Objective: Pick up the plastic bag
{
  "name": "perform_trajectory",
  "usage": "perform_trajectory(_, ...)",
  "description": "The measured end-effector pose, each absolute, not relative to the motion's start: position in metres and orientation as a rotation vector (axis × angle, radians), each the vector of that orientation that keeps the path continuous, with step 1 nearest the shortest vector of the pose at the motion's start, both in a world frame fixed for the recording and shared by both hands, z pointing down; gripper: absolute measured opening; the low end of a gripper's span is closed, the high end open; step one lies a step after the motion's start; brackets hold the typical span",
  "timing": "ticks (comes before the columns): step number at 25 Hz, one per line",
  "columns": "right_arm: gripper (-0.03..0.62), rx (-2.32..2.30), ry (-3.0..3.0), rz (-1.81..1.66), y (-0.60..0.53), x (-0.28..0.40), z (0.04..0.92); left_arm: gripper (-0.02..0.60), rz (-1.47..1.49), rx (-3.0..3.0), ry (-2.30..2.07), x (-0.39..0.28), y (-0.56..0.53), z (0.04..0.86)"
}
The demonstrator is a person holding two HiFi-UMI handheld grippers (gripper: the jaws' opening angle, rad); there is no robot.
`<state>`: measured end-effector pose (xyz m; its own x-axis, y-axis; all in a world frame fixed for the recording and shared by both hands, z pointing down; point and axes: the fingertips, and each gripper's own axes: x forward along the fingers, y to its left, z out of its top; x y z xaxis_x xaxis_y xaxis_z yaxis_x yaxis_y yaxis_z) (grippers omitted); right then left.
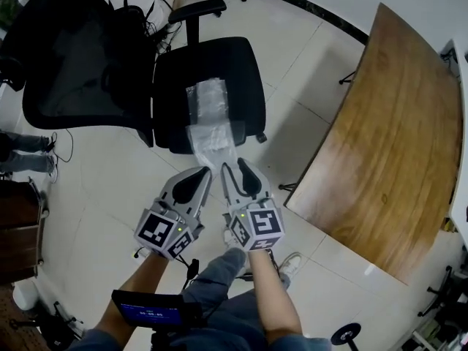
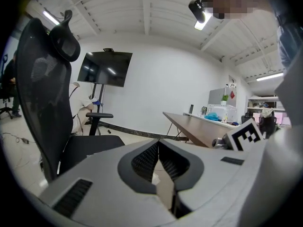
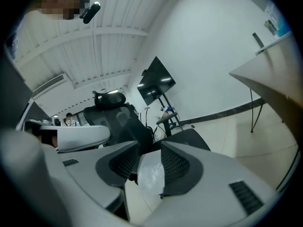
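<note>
- Tiled floor (image 1: 307,57) carried a black chair (image 1: 227,57) and a desk (image 1: 387,137) in the head view. The bag (image 1: 208,115) lay along the seat, its near end hanging off the front edge toward the 2 grippers.
- Left gripper view: the left gripper (image 2: 158,143) had its jaws closed tip to tip.
- Right gripper view: the right gripper (image 3: 149,148) had its jaws parted, with the bag's end loose between them.

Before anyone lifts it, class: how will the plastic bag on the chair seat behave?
Probably floppy: the plastic bag droops over the front edge of the chair seat. Likely very light and slippery, being thin, clear, wrinkled film.
</note>
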<state>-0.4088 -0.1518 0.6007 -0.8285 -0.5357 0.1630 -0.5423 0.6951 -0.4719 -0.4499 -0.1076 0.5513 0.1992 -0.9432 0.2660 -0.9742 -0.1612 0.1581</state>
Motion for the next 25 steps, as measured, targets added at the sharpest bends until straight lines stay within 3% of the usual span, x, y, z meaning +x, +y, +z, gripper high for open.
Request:
perform_trajectory(5,0.184,0.971,-2.813,0.904,-0.159,-0.409,0.643,0.006,0.184,2.209,-1.767,-0.455,-0.117,0.574)
perform_trajectory(9,0.256,1.022,-2.783,1.072,-0.166,-0.410,0.671,0.006,0.195,2.214,-1.749,-0.460,-0.120,0.585)
perform_trajectory(25,0.256,0.949,-2.760,1.445,-0.151,-0.454,0.719,0.006,0.259,2.163,-1.720,-0.480,-0.111,0.631)
